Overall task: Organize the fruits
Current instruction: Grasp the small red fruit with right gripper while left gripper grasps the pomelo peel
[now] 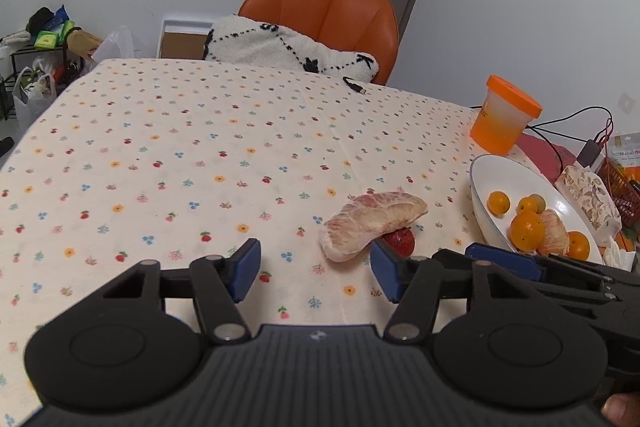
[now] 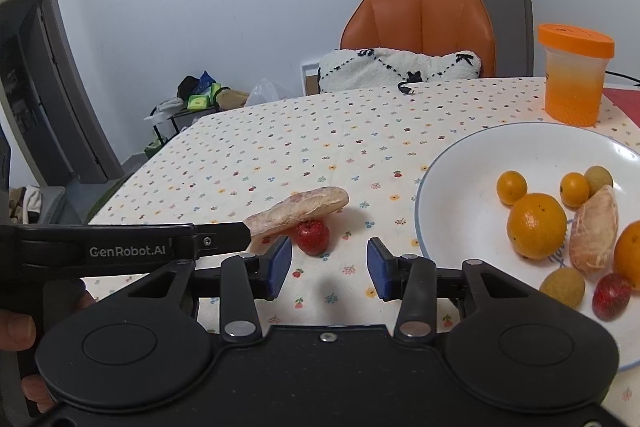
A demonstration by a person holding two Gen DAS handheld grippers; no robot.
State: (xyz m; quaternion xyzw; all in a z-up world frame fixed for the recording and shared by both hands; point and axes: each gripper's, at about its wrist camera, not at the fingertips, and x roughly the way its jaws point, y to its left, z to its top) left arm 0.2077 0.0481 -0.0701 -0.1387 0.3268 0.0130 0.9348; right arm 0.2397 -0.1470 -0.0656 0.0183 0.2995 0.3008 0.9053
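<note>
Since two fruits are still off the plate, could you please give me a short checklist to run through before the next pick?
1. Left tongs open and empty: ok.
2. Right tongs open and empty: ok.
3. Red fruit free to grasp: not ok; the pomelo segment rests on top of it.
4. Pomelo segment reachable from above: ok, nothing lies on it.
5. Room on the white plate: ok, its left half is bare.
6. The two tongs clear of each other: not ok; they sit close beside one another.
</note>
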